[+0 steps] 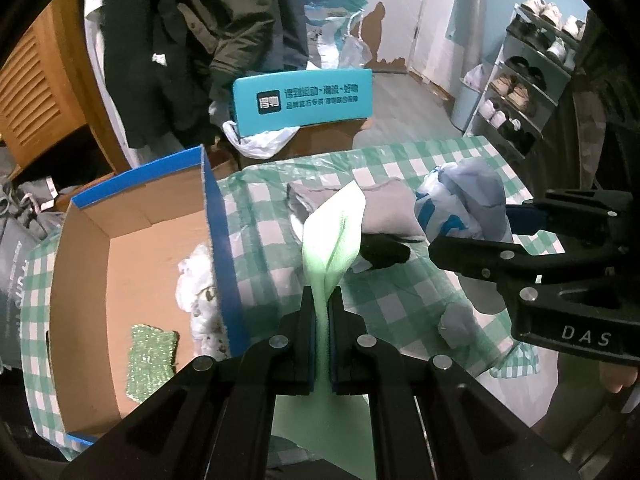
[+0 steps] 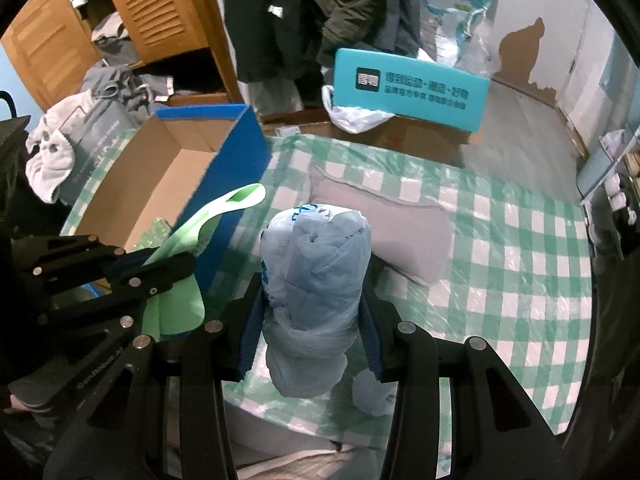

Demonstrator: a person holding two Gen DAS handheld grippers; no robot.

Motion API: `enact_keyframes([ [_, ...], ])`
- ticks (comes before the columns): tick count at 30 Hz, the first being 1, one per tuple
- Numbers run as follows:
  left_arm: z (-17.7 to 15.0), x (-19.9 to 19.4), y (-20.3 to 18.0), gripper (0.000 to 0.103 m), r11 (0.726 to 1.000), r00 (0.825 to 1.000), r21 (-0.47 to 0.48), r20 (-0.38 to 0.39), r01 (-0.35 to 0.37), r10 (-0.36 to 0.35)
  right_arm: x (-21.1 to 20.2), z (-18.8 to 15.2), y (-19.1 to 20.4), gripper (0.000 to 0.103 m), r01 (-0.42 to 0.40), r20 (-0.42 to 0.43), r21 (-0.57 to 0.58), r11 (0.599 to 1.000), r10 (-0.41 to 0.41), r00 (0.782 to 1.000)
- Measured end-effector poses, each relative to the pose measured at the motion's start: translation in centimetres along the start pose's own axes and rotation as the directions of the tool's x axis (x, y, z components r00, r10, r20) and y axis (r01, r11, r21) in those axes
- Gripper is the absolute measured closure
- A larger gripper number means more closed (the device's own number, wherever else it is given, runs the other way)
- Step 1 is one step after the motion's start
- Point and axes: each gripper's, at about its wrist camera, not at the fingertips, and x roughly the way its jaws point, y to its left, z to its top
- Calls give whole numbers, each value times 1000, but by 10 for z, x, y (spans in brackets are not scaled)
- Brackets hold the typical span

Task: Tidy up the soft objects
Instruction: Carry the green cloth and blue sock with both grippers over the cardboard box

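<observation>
Green-checked cloth covered the table [image 2: 500,248] in a crowded room. Nearest, the left tool [image 1: 322,332] was fully closed on a thin light-green cloth [image 1: 332,240], which looked soft and limp. The right tool [image 2: 312,320] was partly open, its pads pressing a bundled blue plastic bag [image 2: 316,264], probably light and slippery. Beyond, a grey cloth [image 2: 400,232] lay on the table, and the open cardboard box [image 1: 120,248] stood to the left.

Green cloth [image 1: 334,236] and pale blue bag bundle [image 2: 316,276], both clamped aloft.
</observation>
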Motion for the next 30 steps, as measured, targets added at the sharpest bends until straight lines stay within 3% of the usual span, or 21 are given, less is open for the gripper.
enact_keyframes([
  [30, -17, -14, 85, 98, 987, 999, -162, 22, -25, 29, 30, 42, 81, 60, -69, -30, -115, 991, 66, 997],
])
